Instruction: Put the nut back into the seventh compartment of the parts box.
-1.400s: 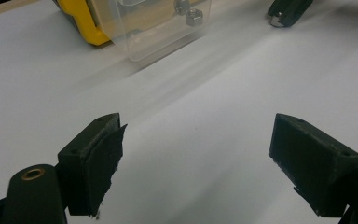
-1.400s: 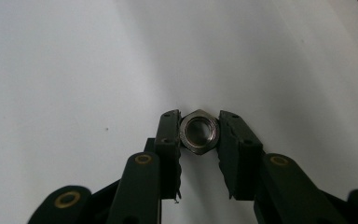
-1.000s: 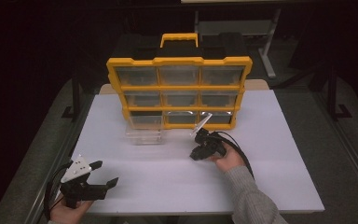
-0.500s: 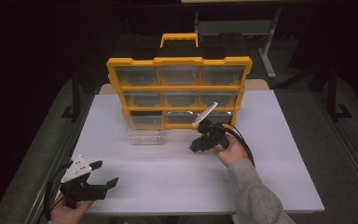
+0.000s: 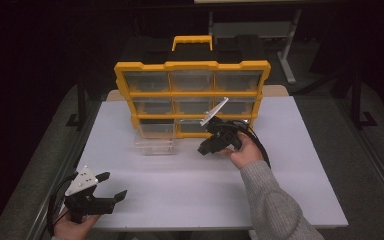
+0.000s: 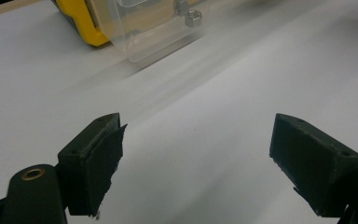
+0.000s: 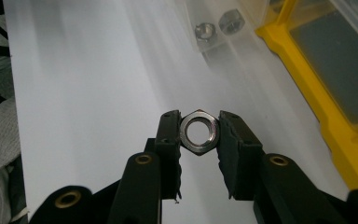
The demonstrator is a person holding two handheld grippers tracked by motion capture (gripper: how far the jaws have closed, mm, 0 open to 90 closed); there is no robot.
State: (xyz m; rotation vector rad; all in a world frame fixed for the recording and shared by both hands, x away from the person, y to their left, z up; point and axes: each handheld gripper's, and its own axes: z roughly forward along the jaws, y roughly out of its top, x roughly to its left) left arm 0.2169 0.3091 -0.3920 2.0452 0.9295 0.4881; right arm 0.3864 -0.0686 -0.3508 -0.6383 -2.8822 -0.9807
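R gripper (image 7: 199, 135) moved fwd | grips 1 nut (image 7: 199, 132) | L gripper (image 6: 198, 163) open | drawer (image 7: 214, 28): 2 nuts

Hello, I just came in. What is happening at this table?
A person works with two handheld grippers at a white table. The right gripper is shut on a hex nut, near a clear drawer pulled out of the yellow organizer. Two more nuts lie in that drawer. The left gripper is open, holding nothing.

Yellow drawer cabinet (image 5: 192, 95) blocks desk (image 5: 290, 195) far edge; pulled-out clear drawer (image 5: 155, 140) juts forward; near half open.
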